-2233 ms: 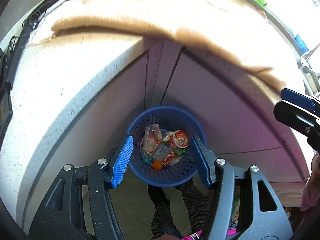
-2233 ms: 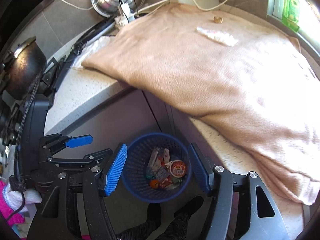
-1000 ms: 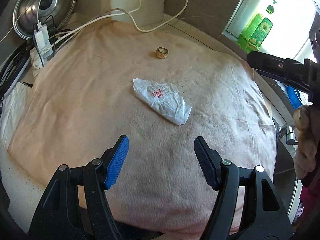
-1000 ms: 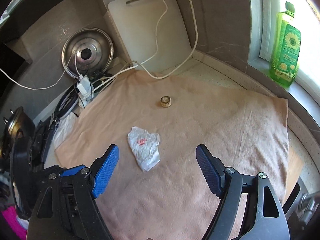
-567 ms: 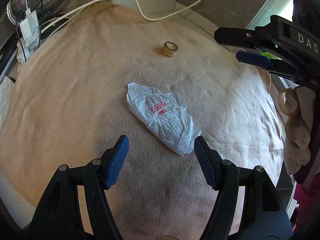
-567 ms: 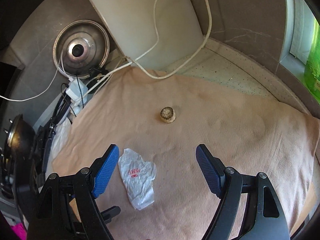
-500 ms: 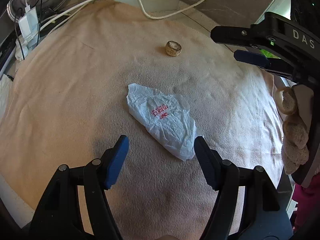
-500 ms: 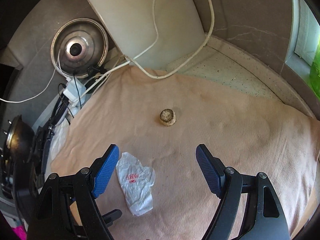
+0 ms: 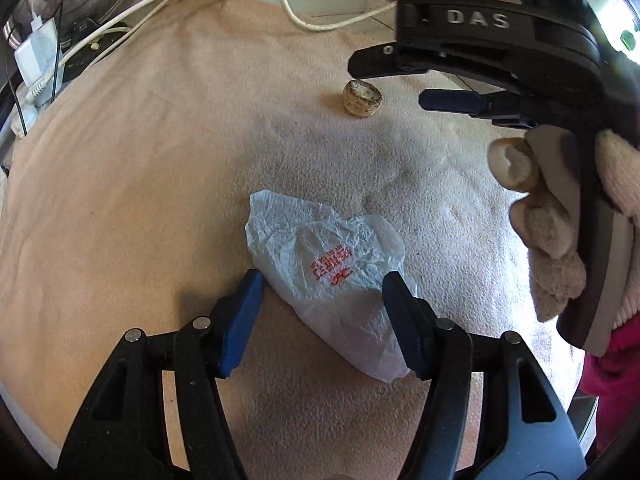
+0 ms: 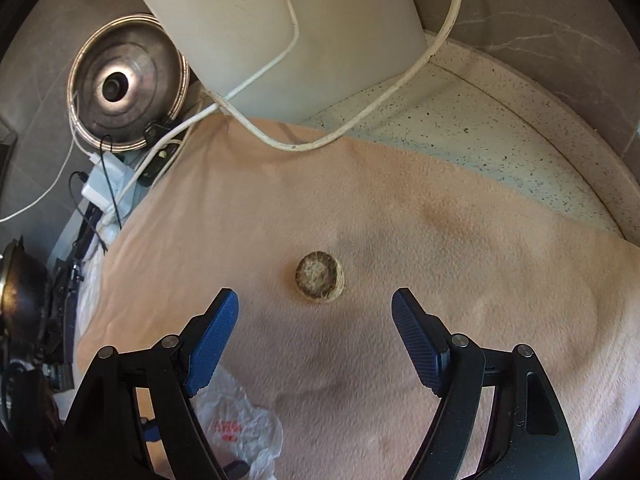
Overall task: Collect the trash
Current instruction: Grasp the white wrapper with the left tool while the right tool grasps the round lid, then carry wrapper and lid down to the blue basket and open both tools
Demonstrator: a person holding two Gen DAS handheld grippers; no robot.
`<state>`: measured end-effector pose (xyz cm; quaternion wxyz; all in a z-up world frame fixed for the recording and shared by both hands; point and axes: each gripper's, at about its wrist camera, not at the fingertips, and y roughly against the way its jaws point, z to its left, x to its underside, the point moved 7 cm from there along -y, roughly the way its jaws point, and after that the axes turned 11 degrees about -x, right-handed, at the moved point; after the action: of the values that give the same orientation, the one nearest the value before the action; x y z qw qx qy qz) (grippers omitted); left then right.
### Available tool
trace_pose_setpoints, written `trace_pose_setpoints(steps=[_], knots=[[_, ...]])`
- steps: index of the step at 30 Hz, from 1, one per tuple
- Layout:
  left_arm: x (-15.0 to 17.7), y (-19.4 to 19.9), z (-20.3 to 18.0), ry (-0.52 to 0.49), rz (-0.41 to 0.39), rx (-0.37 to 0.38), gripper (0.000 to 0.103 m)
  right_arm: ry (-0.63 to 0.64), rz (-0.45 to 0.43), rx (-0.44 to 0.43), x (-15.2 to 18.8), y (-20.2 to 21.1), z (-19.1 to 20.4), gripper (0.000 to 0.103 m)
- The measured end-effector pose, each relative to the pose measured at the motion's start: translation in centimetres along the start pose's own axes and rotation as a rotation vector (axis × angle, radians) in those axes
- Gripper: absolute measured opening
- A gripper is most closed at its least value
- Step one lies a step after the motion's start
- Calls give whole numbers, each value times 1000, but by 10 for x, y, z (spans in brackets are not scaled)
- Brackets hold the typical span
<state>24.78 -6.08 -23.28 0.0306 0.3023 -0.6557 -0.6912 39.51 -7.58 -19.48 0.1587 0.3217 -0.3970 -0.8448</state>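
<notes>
The left gripper (image 9: 322,292) stands spread, its blue-padded fingers (image 9: 240,320) on either side of a crumpled white plastic wrapper with red print (image 9: 332,276); the pads sit at the wrapper's edges, but a firm pinch cannot be told. The wrapper lies flat on a peach-coloured towel (image 9: 140,168) spread over the speckled stone counter (image 10: 460,120). The right gripper (image 10: 316,332) is wide apart above the towel, with a small round tan cork-like cap (image 10: 319,277) lying just beyond and between its fingertips, untouched. Farther back, a white cutting board (image 10: 280,20) leans on the wall beside a steel pot lid (image 10: 124,84), with a white cable (image 10: 400,80) trailing across.
</notes>
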Motion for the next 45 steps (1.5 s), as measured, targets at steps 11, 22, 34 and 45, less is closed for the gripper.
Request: trace_pose_setpoints(steps=[11, 22, 34, 45], knots=[[-6, -3, -10, -68, -27, -41, 18, 92, 69, 108, -1, -36, 4, 64], [-8, 14, 6, 9, -38, -16, 4, 114, 60, 162, -1, -31, 8, 29], [-7, 62, 38, 90, -93, 18, 4, 71, -30, 72, 17, 29, 21, 29], [20, 100, 75, 92, -137, 22, 4, 41, -95, 36, 56, 77, 58, 29]])
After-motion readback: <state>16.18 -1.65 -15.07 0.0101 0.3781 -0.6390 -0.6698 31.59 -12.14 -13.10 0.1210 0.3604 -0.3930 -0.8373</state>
